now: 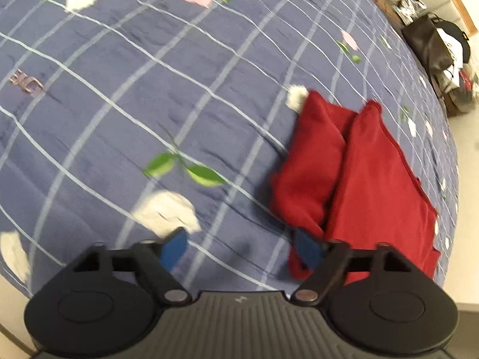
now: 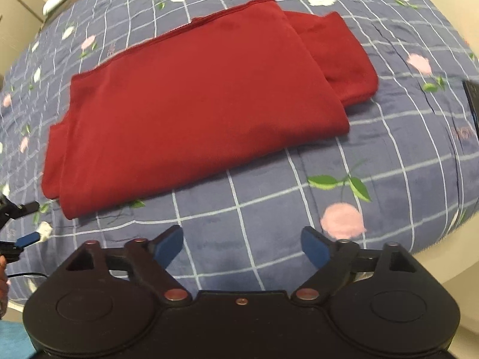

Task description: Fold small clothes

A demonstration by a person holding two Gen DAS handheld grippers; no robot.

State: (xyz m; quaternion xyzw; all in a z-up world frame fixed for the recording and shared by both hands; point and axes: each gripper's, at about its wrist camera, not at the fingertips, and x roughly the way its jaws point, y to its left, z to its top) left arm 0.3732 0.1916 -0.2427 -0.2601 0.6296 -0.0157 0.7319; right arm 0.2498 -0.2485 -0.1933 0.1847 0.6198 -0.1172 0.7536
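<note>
both blue-padded claws, left gripper and right gripper, gape wide and empty, the folded red fleece garment lying flat ahead, seemingly released.

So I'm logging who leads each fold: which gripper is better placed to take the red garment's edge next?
Probably left. The left gripper is open with one blue fingertip against the folded red fabric garment's corner. The right gripper, also open, sits back over bare quilt.
</note>
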